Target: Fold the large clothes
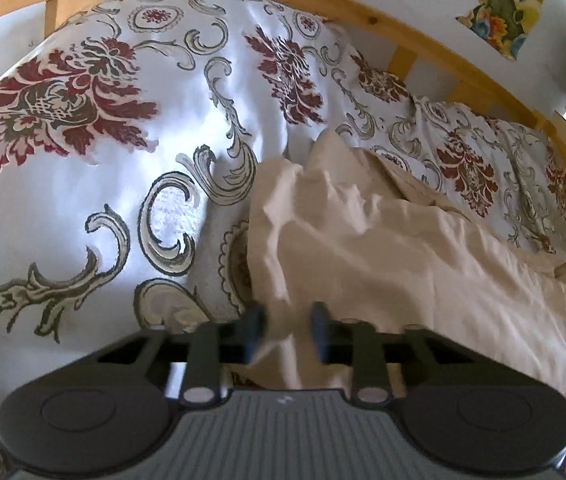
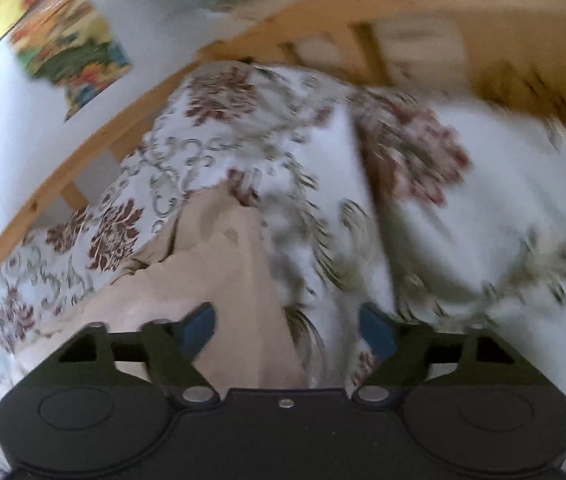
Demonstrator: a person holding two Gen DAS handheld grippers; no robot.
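Bed with white bedspread (image 1: 83, 208), red floral and grey scroll print, smooth weave, lumpy over the pillows. Pine bed frame (image 1: 423, 36) with slats runs along the far side against a white wall.

Cream garment (image 1: 383, 248), thin, heavily creased, lies on the bedspread as a long strip: in the left wrist view its long axis runs from near centre out to the right.

Right wrist view is motion-blurred; it shows the same garment (image 2: 227, 264) tapering away from the camera. A colourful poster (image 2: 79, 56) on the wall is large here; in the left view it sits small in the far right corner.

Left gripper (image 1: 287, 334): fingers narrow, a fold of garment between them; whether the pads pinch it I cannot tell.

Right gripper (image 2: 289, 326): fingers wide apart, garment edge lies between them, not clamped.
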